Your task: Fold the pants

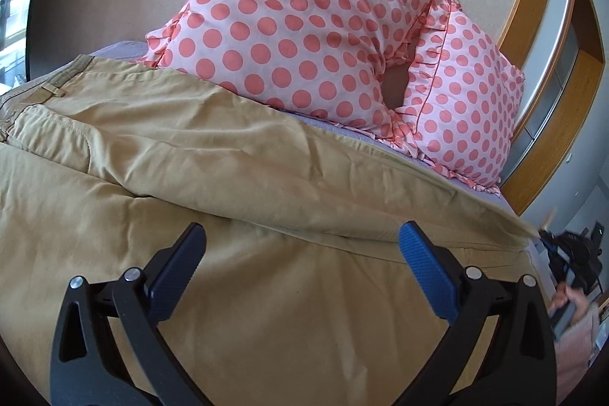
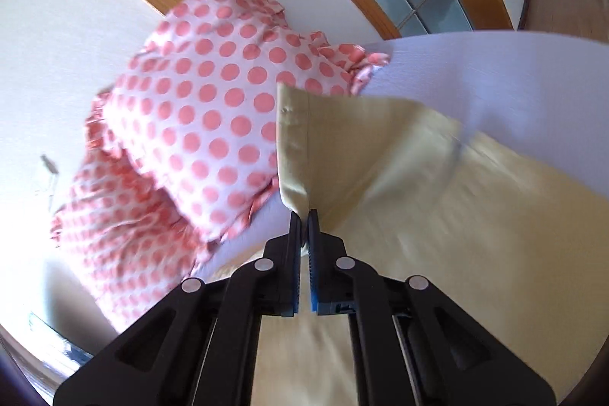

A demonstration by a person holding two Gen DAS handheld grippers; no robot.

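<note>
1. The bed [image 1: 491, 195], under a pale lilac sheet, is my work surface; it gives the wide flat area I need, and a soft one, so creases will want pressing down.
2. The khaki pants [image 1: 228, 155] lie spread across it, waistband at the far left of my left view, legs running toward the right. One leg is lifted and drawn taut off the sheet, which I read as the start of laying one leg over the other.
3. Two pink polka-dot pillows [image 1: 289, 25] lean against the wall at the head of the bed, just behind the pants and touching their far edge; I judge they crowd the fold a little.
4. My left tongs [image 1: 302, 253] are spread wide and gripping nothing. They hover low over the nearer leg, near where the raised leg comes off it; I cannot tell whether they touch the cloth. I judge they are ready to pin it.
5. My right tongs [image 2: 303, 215] are clenched on the hem of the raised pant leg [image 2: 304, 147], pinching its corner so the cuff stands up in front of the camera.
</note>
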